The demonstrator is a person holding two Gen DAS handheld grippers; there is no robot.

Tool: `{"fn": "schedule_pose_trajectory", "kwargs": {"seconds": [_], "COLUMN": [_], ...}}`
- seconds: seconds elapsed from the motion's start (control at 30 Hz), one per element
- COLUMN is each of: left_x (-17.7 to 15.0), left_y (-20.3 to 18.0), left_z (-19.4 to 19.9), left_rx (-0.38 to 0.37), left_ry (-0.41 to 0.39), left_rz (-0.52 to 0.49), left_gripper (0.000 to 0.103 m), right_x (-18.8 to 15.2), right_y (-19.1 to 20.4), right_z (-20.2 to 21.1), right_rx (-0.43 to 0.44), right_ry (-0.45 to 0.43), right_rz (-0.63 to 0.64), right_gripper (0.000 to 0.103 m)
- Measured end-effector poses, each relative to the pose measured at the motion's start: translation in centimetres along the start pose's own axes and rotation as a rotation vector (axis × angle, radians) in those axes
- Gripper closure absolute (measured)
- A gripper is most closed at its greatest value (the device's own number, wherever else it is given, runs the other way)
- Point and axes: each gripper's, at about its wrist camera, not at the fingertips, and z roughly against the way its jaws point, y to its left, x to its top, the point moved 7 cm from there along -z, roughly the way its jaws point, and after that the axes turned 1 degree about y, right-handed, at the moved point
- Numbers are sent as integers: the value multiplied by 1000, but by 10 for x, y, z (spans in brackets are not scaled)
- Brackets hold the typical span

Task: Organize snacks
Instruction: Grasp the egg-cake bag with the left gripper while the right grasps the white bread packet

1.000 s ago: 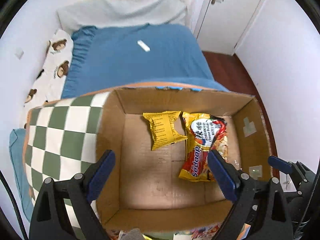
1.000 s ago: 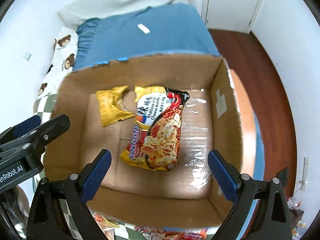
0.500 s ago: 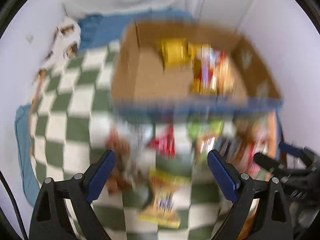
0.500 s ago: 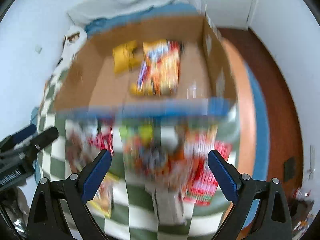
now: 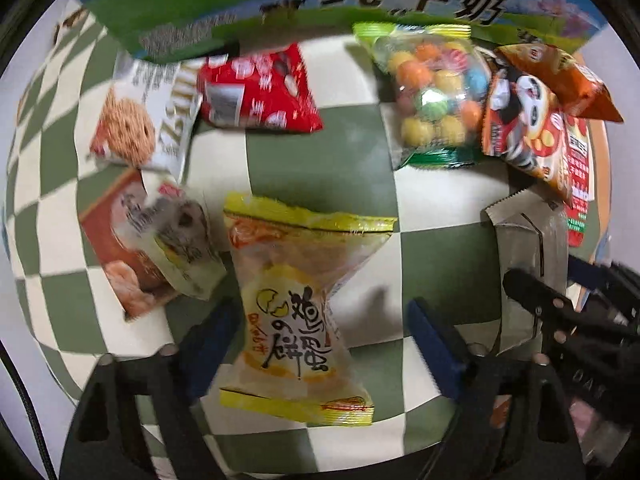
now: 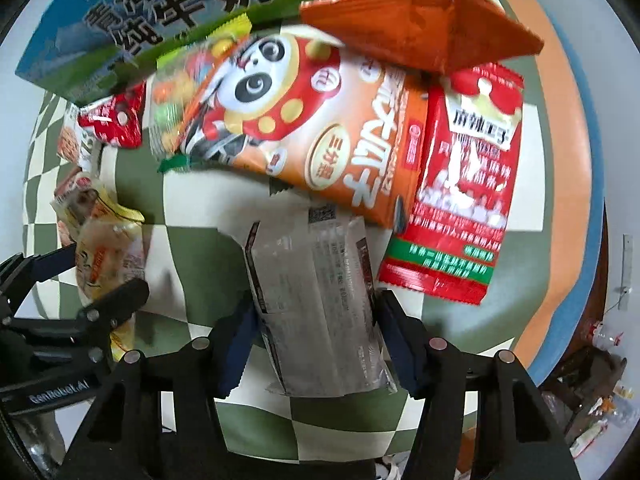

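1. Under the left wrist camera lies a green-and-white checked cloth (image 5: 352, 184) strewn with snack packets.
2. Left gripper (image 5: 324, 344) points straight down, its blue-padded jaws closing on either side of a clear packet with yellow sealed ends and black brush lettering (image 5: 296, 312). The left pad is at the packet's edge; the right pad stands apart from it, so no grip shows.
3. Farther off lie a red foil packet (image 5: 260, 92), a clear bag of coloured candy balls (image 5: 436, 92) and a white packet picturing a round oat biscuit (image 5: 140, 124). A blue-and-green printed carton (image 5: 240, 4) closes the top edge.
4. Right wrist camera: the right gripper (image 6: 316, 340) also points down, jaws closing narrowly around a silver-grey foil packet with small print (image 6: 320, 308). Both blue pads sit against its sides.
5. Just beyond, an orange packet with a cartoon panda (image 6: 304, 120) overlaps a red packet with white lettering (image 6: 464, 200); an orange-brown pouch (image 6: 420, 28) rests on top of them.
6. At this view's left edge the other gripper stands over the yellow-ended packet.
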Motion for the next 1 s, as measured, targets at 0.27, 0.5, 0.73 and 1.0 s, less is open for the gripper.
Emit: {"fn": "schedule_pose_trajectory", "kwargs": {"seconds": [0.27,0.5,0.73,1.0], "left_x": [-15,-18,-6,1], "left_y": [-4,-16,-17,5], "left_z": [-16,-42,-41,-25], "left_rx": [-101,-35,-28,-27], "left_ry": [63,83,66,49], "left_rz": [146,90,96,112], "left_gripper": [33,33,34,34], "right_x": [-19,-31,-33,-22], "right_y": [2,10,20,32], "right_z": [0,-15,-27,-43], "right_rx": [90,74,41,25], "right_ry": [21,33,27,28], "right_rz": [-53,-50,-45,-35], "right_gripper": [42,42,40,40]}}
